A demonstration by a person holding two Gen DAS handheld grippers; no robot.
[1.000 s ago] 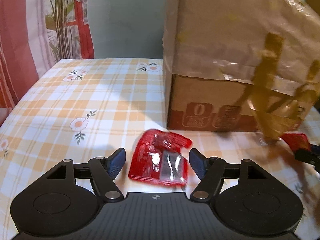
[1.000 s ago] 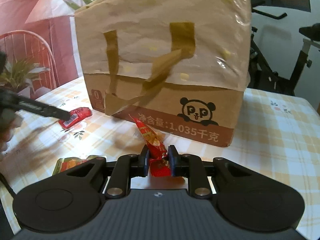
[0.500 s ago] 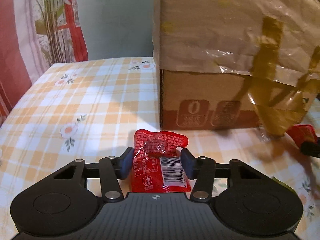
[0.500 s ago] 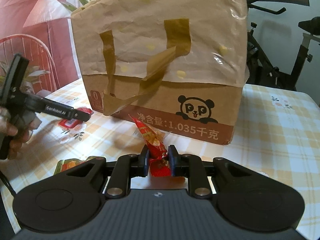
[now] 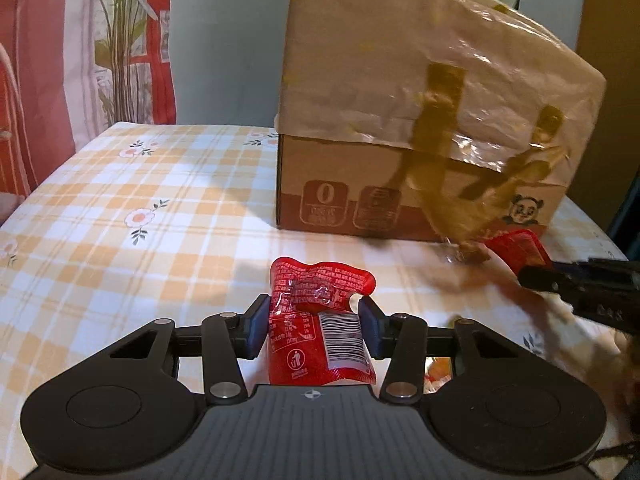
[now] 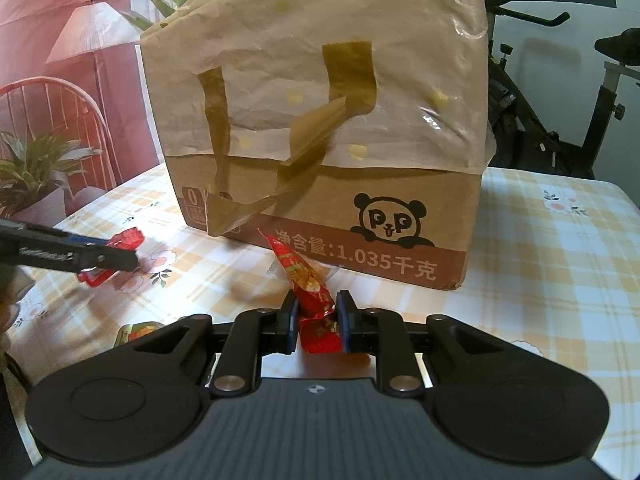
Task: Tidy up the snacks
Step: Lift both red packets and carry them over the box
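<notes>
Left gripper (image 5: 312,330): both blue pads pressed against the sides of a red pouch (image 5: 320,328), barcode face up. The pouch's crumpled top sticks out past the fingertips; its lower edge reaches back to the gripper body. From the right wrist view the same pouch (image 6: 120,256) appears clamped at the tip of the left gripper (image 6: 116,260), above the tablecloth (image 6: 540,280); whether it is lifted clear or brushing the cloth is hard to judge, as that part of the frame is blurred.

Right gripper (image 6: 317,322): jaws nearly closed, pinching a narrow red wrapper (image 6: 310,292) with a yellow-orange print. The wrapper stands tilted, upper end leaning left toward the box (image 6: 380,220). In the left wrist view the right gripper (image 5: 532,276) enters from the right edge with the red wrapper (image 5: 516,250) at its tip, near the box's front right corner.

Box: cardboard, panda logo and printed text on the front, standing on the checked floral tablecloth (image 5: 120,208). A beige bag (image 5: 420,80) with olive handles is draped over its upper part.

One more snack (image 6: 136,330), green and orange, lies flat on the cloth to the left of the right gripper, partly hidden by its body.
</notes>
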